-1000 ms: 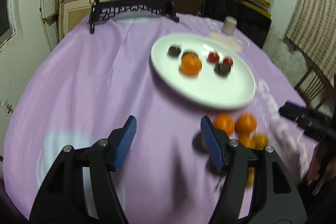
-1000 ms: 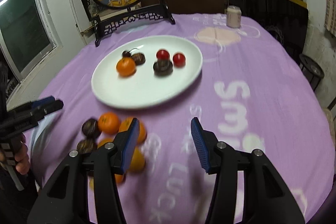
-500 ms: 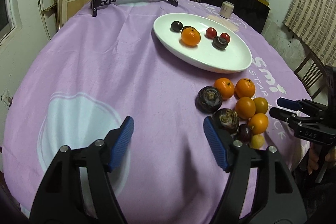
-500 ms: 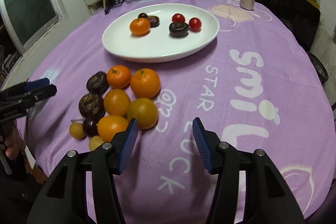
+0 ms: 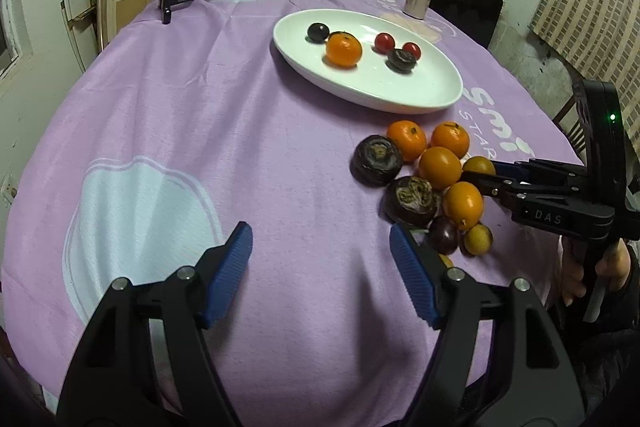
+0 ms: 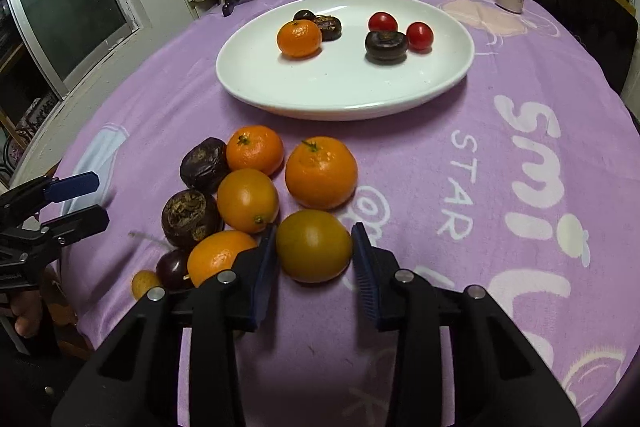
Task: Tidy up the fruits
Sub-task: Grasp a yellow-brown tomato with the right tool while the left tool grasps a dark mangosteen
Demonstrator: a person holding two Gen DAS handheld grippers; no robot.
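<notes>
The fingers (image 6: 362,259) of the right gripper (image 6: 314,251) flanked a greenish-orange fruit (image 6: 314,245), at or near its sides but not visibly clenched; the left gripper (image 5: 320,267) hung released over the table (image 5: 200,115). The step looked like a pick from the pile: squeeze, then carry toward 12 o'clock to the white plate (image 6: 344,95).

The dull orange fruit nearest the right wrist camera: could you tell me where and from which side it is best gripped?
Grip the dull orange fruit across its widest middle, coming from the near table edge, as the right hand-held gripper already brackets it. It is round, and only its left neighbour crowds it; its right side is bare cloth.
</notes>
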